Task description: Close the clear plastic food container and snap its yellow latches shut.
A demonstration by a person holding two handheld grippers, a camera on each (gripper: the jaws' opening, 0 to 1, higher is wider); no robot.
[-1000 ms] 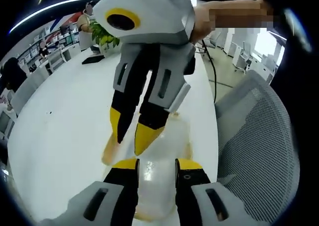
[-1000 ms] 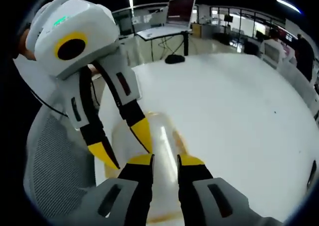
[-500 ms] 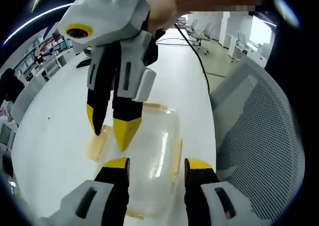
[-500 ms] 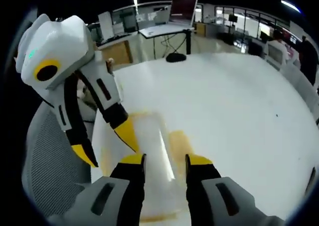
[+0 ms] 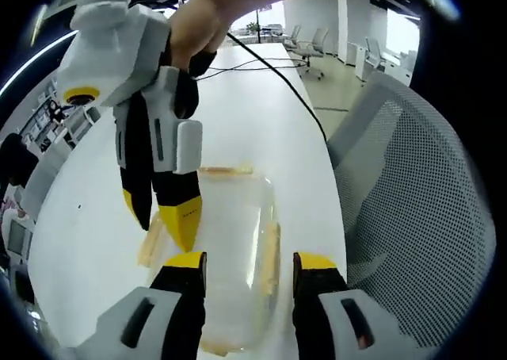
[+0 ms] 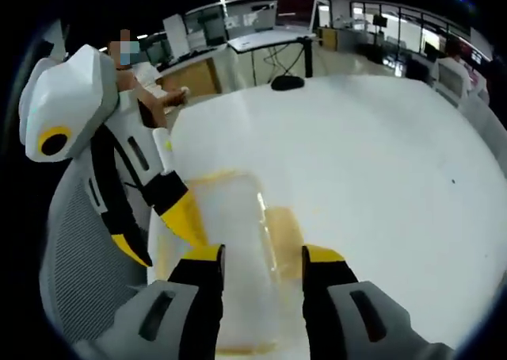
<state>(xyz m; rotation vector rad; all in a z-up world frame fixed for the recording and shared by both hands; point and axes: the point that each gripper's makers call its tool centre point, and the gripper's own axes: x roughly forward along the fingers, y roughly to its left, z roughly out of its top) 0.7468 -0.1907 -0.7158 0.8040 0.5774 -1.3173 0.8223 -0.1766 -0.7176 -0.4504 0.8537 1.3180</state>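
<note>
We see the clear plastic food container lying flat on the white worktop, near the edge beside a grey mesh chair. In the left gripper view it sits at 6 o'clock, just ahead of the left claw, whose yellow-tipped jaws are spread wide w/ nothing between them but the box showing below. The container is see-through w/ rounded corners, lid on top, glare streak down its length. Yellow latches show along the sides: one at the far short end, one on the long side towards 3 o'clock, one on the long side towards 9 o'clock. We can't tell if they're snapped down.

The right claw comes in from 11 o'clock in that view, held by a hand; its jaws are a little apart, tips down by the 9 o'clock side latch, gripping nothing we can see; contact unclear.

In the right gripper view the container is blurred, at 6 o'clock, between the spread jaws of the right claw. The left claw enters from 9 o'clock, tips over the container's near edge. A cable runs across the worktop at 12 o'clock.
</note>
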